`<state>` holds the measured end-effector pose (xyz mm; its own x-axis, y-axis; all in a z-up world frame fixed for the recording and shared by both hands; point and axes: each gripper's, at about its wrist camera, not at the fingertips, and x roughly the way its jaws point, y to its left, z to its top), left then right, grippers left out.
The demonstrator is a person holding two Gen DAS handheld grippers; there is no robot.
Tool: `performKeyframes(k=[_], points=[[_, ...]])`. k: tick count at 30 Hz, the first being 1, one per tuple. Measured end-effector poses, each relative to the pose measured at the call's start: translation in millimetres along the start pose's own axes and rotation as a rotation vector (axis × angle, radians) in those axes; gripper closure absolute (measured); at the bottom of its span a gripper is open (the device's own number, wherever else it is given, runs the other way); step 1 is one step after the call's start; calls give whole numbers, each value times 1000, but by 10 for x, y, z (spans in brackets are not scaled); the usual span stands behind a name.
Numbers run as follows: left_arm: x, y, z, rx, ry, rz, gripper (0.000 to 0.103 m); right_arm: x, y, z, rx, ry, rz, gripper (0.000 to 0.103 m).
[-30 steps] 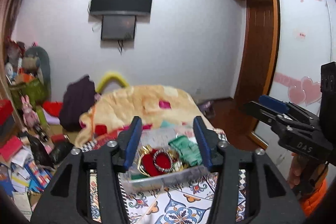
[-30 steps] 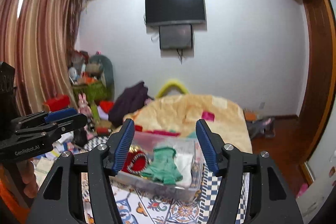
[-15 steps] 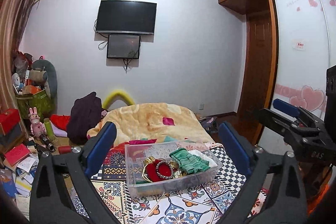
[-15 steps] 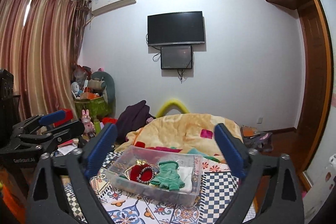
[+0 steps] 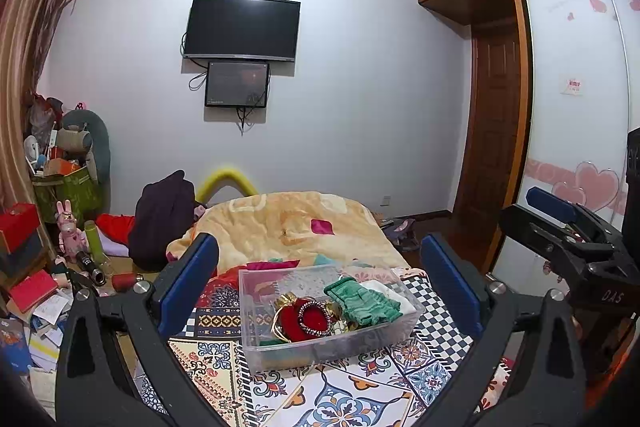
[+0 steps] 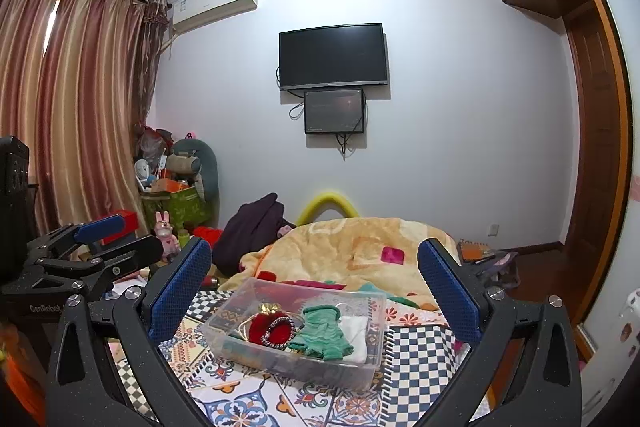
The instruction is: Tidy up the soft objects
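Both grippers spread wide, empty, hovering above the near end of the bed. Left gripper (image 5: 320,287) and right gripper (image 6: 316,291) each frame the clear plastic bin (image 5: 256,331) between their fingers, well apart from it.

Bin sits on the patterned quilt (image 5: 344,399), near end of the bed, with the yellow blanket (image 5: 288,227) beyond it. Inside: red velvet pouch with beaded trim (image 6: 272,329) at left, green knit gloves (image 6: 324,333) in the middle, white cloth (image 6: 356,331) at right, touching the gloves. Something green lies under the pouch; can't tell what.

Handling, as a judgement: gloves and cloth are light, limp, will sag and drape, so pinch at a bunched fold mid-body, not an edge. Pouch is soft but the beaded rim looks snaggable; grip the velvet body. Bin is thin-walled, light, likely slides on the quilt if nudged.
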<state>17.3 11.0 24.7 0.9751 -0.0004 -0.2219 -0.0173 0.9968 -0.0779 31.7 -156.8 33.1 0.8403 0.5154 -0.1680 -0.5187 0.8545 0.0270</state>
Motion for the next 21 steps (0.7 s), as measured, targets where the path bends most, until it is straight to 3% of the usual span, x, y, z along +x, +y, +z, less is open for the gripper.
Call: performKeyframes(k=[21], points=[[-31, -14, -29, 7, 2, -5, 0, -20, -12, -12, -1, 6, 0, 0]])
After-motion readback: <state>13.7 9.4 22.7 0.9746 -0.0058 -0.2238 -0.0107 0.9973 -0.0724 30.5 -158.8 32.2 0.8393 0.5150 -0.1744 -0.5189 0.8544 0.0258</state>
